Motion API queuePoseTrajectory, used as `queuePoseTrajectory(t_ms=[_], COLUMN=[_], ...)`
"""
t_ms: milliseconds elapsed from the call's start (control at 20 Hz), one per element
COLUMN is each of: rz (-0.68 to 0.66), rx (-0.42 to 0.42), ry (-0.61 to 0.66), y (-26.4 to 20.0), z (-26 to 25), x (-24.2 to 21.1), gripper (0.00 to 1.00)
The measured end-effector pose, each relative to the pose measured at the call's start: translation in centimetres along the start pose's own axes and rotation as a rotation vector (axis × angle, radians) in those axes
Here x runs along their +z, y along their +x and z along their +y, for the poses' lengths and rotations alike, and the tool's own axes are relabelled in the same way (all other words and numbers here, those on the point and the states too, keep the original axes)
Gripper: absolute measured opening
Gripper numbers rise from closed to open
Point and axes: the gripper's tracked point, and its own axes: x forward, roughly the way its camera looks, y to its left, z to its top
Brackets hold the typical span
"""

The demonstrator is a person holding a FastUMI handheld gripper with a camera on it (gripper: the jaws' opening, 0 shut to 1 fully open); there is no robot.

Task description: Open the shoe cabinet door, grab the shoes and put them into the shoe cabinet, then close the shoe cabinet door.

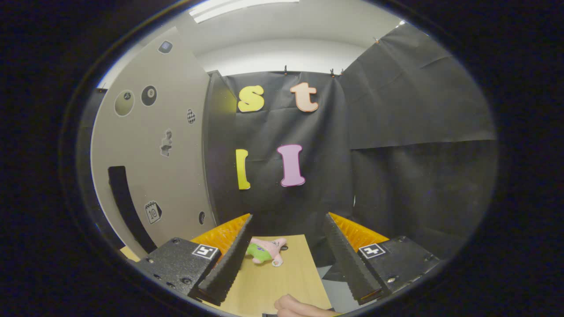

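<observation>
Holding my gripper point(286, 259) spread wide and empty, I see the shoe cabinet door point(150, 145) at ten o'clock; the plush toy point(266, 251) on the desk point(273, 281) could snag a careless swing.

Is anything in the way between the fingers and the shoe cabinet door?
Nothing visible. The cabinet door stands left of the open fingers with clear space between; the pink plush toy lies on the table between the fingers, off that path.

Shoe cabinet point(150, 145): tall, beige, door carrying stickers and a dark vertical handle point(125, 204). Stands left of the tool's spread fingers.
</observation>
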Motion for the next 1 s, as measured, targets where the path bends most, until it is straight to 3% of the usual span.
queuePoseTrajectory(t_ms=[550, 650, 700, 1000], rz=[-0.001, -0.005, 0.001, -0.001], rx=[0.139, 0.119, 0.102, 0.056], ry=[-0.057, -0.093, -0.097, -0.052], y=[-2.4, -2.8, -2.9, -4.1], z=[10.0, 10.8, 11.2, 13.8], x=[-0.2, 0.0, 0.0, -0.3], gripper=[1.00, 1.00, 0.95, 0.94])
